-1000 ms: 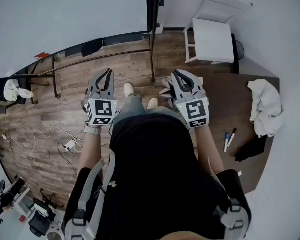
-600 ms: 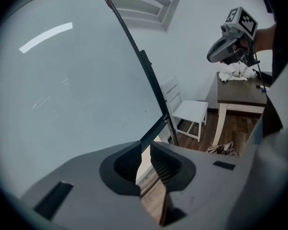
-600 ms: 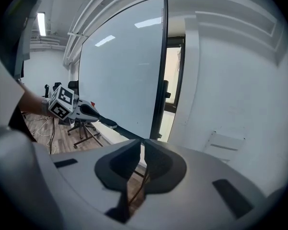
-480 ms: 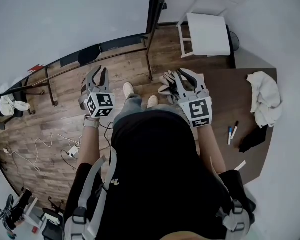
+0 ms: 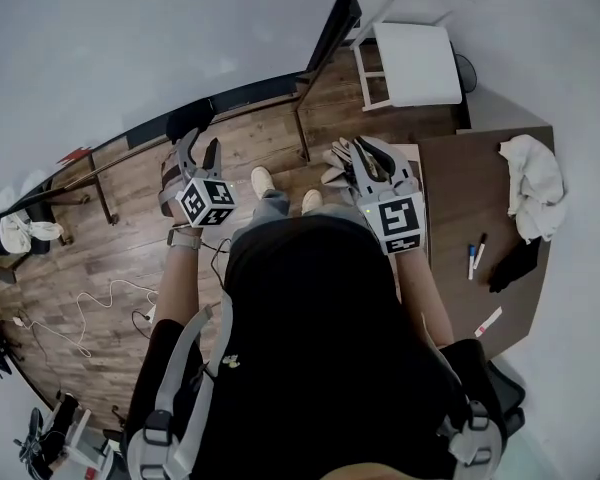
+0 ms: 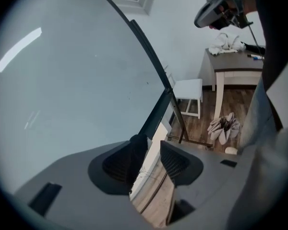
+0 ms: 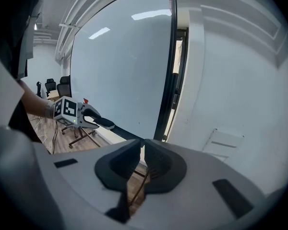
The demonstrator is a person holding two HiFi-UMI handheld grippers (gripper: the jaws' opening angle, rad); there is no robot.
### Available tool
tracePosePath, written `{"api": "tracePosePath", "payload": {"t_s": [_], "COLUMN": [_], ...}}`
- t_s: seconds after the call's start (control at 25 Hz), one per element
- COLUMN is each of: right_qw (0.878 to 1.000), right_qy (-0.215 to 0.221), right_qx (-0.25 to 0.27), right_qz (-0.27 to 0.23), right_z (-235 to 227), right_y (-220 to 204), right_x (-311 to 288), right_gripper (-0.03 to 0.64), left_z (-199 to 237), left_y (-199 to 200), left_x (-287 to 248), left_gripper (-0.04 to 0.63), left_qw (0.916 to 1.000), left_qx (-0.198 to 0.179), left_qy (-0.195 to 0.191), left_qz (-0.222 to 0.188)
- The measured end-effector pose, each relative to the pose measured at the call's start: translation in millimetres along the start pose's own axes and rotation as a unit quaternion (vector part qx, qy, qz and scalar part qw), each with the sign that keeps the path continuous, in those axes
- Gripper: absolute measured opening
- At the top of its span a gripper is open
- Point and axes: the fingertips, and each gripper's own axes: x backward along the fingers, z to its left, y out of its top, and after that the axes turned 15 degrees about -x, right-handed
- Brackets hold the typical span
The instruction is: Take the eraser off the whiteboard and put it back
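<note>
A small black eraser sits at the lower edge of the big whiteboard, left of the board's stand post. In the head view my left gripper points at the eraser from just below, a short gap away. Its jaws are opening and nothing is between them. In the left gripper view only the whiteboard, its dark frame and the floor show past the left gripper. My right gripper hovers over the floor by the table corner, with its jaws closed on nothing. The right gripper faces the whiteboard.
A brown table at the right carries a white cloth, two markers and a black object. A white stool stands behind it. The stand's bars and loose cables lie on the wooden floor.
My left gripper has moved up toward the whiteboard's lower edge and the eraser, and its jaws have spread apart. The right gripper has shifted slightly.
</note>
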Motion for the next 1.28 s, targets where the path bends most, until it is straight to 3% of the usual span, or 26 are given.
{"api": "tracePosePath", "payload": {"t_s": [0.16, 0.28, 0.96, 1.28], "right_qw": [1.0, 1.0, 0.998, 0.999], "right_qy": [-0.01, -0.017, -0.051, -0.042], "right_qx": [-0.002, -0.006, -0.023, -0.014], "right_qz": [0.002, 0.003, 0.006, 0.007], "right_z": [10, 16, 22, 20], "right_y": [3, 4, 7, 9], "right_x": [-10, -16, -26, -26], "right_gripper": [0.035, 0.035, 0.035, 0.035], "left_z": [-2, -3, 12, 15], "left_y": [-18, -29, -54, -51], "left_x": [-17, -29, -72, -79], "left_gripper": [0.202, 0.226, 0.251, 0.25], "left_qw": [0.9978, 0.9958, 0.991, 0.9917], "left_qx": [-0.064, -0.09, -0.127, -0.119], "left_qy": [-0.001, -0.005, 0.002, 0.014], "left_qz": [0.013, 0.019, 0.042, 0.049]}}
